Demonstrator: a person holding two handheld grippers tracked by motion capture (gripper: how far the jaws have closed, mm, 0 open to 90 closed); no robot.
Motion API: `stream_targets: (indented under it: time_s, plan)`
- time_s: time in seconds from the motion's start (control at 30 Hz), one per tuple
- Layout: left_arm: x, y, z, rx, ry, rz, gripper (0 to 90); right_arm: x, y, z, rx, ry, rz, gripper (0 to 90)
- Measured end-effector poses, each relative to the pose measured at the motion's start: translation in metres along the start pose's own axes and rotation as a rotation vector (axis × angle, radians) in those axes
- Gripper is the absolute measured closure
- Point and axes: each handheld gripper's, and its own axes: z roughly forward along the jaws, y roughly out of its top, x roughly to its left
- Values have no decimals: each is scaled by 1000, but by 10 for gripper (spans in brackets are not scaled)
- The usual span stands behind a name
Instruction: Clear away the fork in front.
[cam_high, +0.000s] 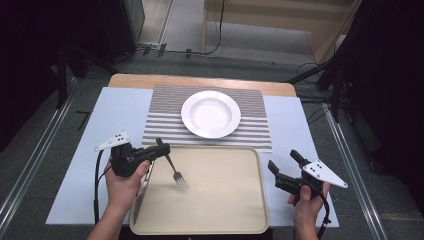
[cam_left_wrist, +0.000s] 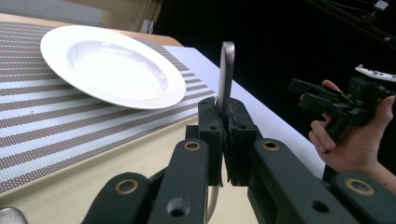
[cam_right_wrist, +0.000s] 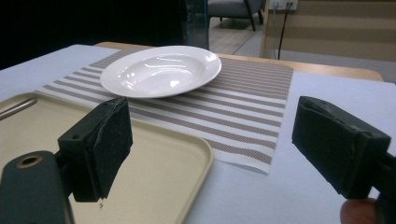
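My left gripper (cam_high: 161, 148) is shut on the handle of a metal fork (cam_high: 175, 172). The fork slants down with its tines just above the beige tray (cam_high: 220, 200), near the tray's left part. In the left gripper view the fork handle (cam_left_wrist: 227, 70) sticks up from between the closed jaws (cam_left_wrist: 225, 128). A white plate (cam_high: 210, 114) rests on the striped placemat (cam_high: 162, 122) behind the tray. My right gripper (cam_high: 284, 162) stands open over the table to the right of the tray, with nothing between its pads (cam_right_wrist: 100, 140).
Another silver utensil (cam_right_wrist: 16, 108) lies on the tray's left side, partly hidden by the left hand in the high view. A pale sheet (cam_high: 112, 115) covers the table. Dark stands and cables surround the table on the floor.
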Motion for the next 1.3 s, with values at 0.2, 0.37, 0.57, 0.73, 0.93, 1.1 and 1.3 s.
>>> stream_targets:
  time_s: [0.2,0.37,0.57,0.73,0.93,1.1,1.3]
  plan:
    - [2,-2,-4,8,-18,-9,857,-14,-7,-5,11,-44,2,133]
    - [5,-4,-6,30,-29,-9,857,-23,-13,-6,12,-67,3,137]
    - [10,-6,-10,42,-51,-30,857,-30,-19,-5,20,-66,11,142]
    - [12,-7,-11,63,-80,-46,858,-34,-22,-6,7,-73,18,148]
    - [16,-10,-5,109,-162,-83,857,-37,-25,-6,11,-85,24,155]
    - [20,-12,-1,137,-192,-106,857,-37,-26,-5,8,-89,19,158]
    - [22,-15,4,158,-190,-112,856,-39,-26,-6,2,-96,29,161]
